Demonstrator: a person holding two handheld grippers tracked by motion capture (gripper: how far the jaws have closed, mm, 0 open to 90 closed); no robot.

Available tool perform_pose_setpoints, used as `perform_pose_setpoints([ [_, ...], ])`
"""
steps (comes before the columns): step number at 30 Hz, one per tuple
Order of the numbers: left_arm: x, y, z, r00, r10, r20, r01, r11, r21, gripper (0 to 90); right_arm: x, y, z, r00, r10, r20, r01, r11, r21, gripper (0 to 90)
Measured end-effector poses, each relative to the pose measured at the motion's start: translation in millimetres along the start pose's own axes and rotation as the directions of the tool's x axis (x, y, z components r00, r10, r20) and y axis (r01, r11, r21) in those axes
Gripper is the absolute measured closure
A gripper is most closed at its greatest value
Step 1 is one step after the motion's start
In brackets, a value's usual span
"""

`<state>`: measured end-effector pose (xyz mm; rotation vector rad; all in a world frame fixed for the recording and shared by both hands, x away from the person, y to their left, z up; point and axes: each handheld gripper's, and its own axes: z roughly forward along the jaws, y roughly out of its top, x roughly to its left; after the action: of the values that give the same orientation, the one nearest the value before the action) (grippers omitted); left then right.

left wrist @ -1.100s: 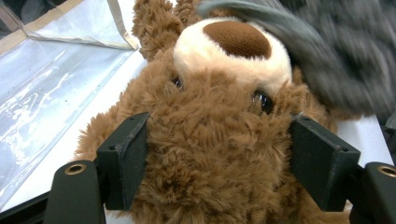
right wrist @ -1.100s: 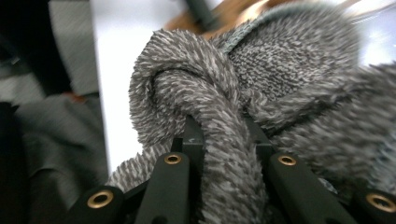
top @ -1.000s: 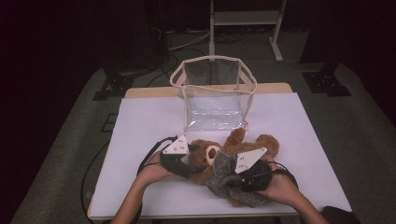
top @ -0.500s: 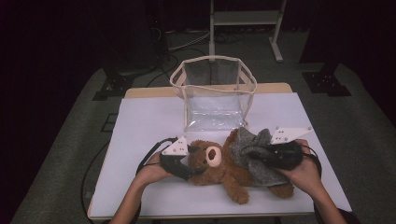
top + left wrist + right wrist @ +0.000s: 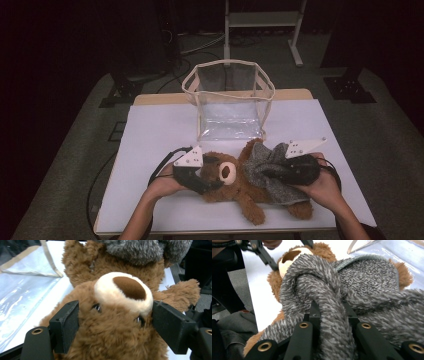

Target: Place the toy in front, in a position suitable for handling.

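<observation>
A brown teddy bear [image 5: 235, 182] is seen lying on the white worktop [image 5: 150, 135], just in front of a clear plastic bag [image 5: 230, 102] that stands open. The bear's head is clamped at both cheeks by the left claw [image 5: 115, 325], whose jaws are spread wide around it. A fold of the grey knitted sweater [image 5: 362, 292], draped over the bear's body, is pinched tightly by the right claw [image 5: 332, 315].
</observation>
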<state>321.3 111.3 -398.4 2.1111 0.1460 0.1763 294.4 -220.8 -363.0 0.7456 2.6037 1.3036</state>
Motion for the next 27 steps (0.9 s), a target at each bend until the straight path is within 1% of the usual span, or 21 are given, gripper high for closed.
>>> perform_pose_setpoints([
  [1, -0.8, -1.1, 1.9, 1.0, 0.008, -0.005, -0.008, 0.9999, 0.008, 23.6, -0.2, 1.0, -0.7, 1.0, -0.003, 0.003, 0.003, 1.0, -0.005, 74.8],
  [3, -1.3, -1.5, 3.4, 1.0, -0.003, -0.001, 0.003, 1.0, 0.002, 24.2, -1.6, 6.2, -2.7, 1.0, -0.001, -0.003, 0.001, 1.0, -0.022, 74.9],
  [5, -2.6, -0.1, 3.5, 1.0, 0.001, 0.001, -0.001, 1.0, 0.008, 24.4, -2.6, 16.0, 0.2, 0.9998, -0.016, -0.008, 0.016, 1.0, -0.025, 74.9],
  [6, -3.5, 0.4, 3.5, 1.0, 0.002, 0.004, -0.002, 1.0, 0.01, 24.7, -3.0, 23.6, 6.4, 0.9994, -0.032, -0.017, 0.032, 0.999, -0.016, 74.9],
  [8, -6.3, 2.0, 3.1, 0.9998, 0.004, 0.017, -0.004, 0.9998, 0.019, 24.7, -3.7, 33.4, 20.4, 0.9983, -0.046, -0.036, 0.046, 0.999, 0.001, 74.9],
  [9, -8.1, 2.7, 1.9, 0.9996, 0.02, 0.02, -0.021, 0.9992, 0.033, 24.7, -4.6, 38.0, 30.1, 0.9977, -0.049, -0.046, 0.05, 0.999, 0.012, 74.8],
  [10, -9.0, 3.0, 1.2, 0.9994, 0.028, 0.021, -0.029, 0.9987, 0.042, 24.7, -5.5, 41.7, 42.0, 0.9973, -0.058, -0.046, 0.059, 0.998, 0.032, 74.8],
  [11, -10.5, 3.0, 0.5, 0.9991, 0.034, 0.023, -0.035, 0.9979, 0.054, 24.8, -5.7, 43.0, 47.8, 0.9974, -0.063, -0.036, 0.064, 0.997, 0.047, 74.7],
  [12, -10.9, 2.9, 0.2, 0.9989, 0.041, 0.025, -0.042, 0.9975, 0.057, 24.8, -7.2, 42.8, 53.0, 0.9975, -0.06, -0.038, 0.062, 0.997, 0.056, 74.8],
  [13, -11.2, 2.8, -0.4, 0.9985, 0.045, 0.03, -0.047, 0.9974, 0.055, 24.8, -8.5, 41.6, 52.5, 0.9977, -0.056, -0.039, 0.058, 0.997, 0.051, 74.8],
  [14, -11.2, 2.8, -0.6, 0.9984, 0.043, 0.038, -0.045, 0.9977, 0.051, 24.8, -10.2, 39.5, 49.8, 0.9982, -0.052, -0.03, 0.053, 0.997, 0.049, 74.8],
  [15, -11.3, 2.7, -0.7, 0.9984, 0.04, 0.041, -0.042, 0.998, 0.047, 25.1, -12.1, 36.5, 45.5, 0.9989, -0.044, -0.017, 0.045, 0.998, 0.047, 74.8],
  [17, -11.9, 2.7, -0.1, 0.9981, 0.04, 0.046, -0.042, 0.9983, 0.04, 26.7, -16.5, 29.3, 37.1, 0.9997, -0.024, -0.008, 0.024, 0.999, 0.036, 75.0],
  [18, -12.1, 2.9, 0.2, 0.9979, 0.045, 0.046, -0.047, 0.998, 0.042, 26.7, -19.8, 23.7, 31.6, 1.0, -0.002, -0.003, 0.002, 1.0, 0.027, 75.1],
  [20, -12.8, 3.8, 1.3, 0.9982, 0.044, 0.041, -0.046, 0.998, 0.044, 26.7, -23.5, 18.4, 24.5, 0.9997, 0.026, 0.004, -0.026, 1.0, 0.014, 75.1],
  [23, -13.1, 4.0, 2.6, 0.9983, 0.049, 0.033, -0.05, 0.9972, 0.056, 26.6, -21.5, 23.7, 21.0, 0.9995, 0.017, 0.026, -0.017, 1.0, 0.012, 75.2],
  [25, -12.7, 3.4, 2.4, 0.9983, 0.048, 0.033, -0.05, 0.9973, 0.053, 26.6, -18.4, 33.0, 26.7, 0.9997, -0.005, 0.025, 0.005, 1.0, 0.019, 75.1],
  [27, -13.2, 3.3, 2.0, 0.9982, 0.049, 0.035, -0.05, 0.9973, 0.054, 26.6, -16.2, 43.1, 38.6, 0.9995, -0.029, 0.015, 0.028, 0.999, 0.044, 75.1],
])
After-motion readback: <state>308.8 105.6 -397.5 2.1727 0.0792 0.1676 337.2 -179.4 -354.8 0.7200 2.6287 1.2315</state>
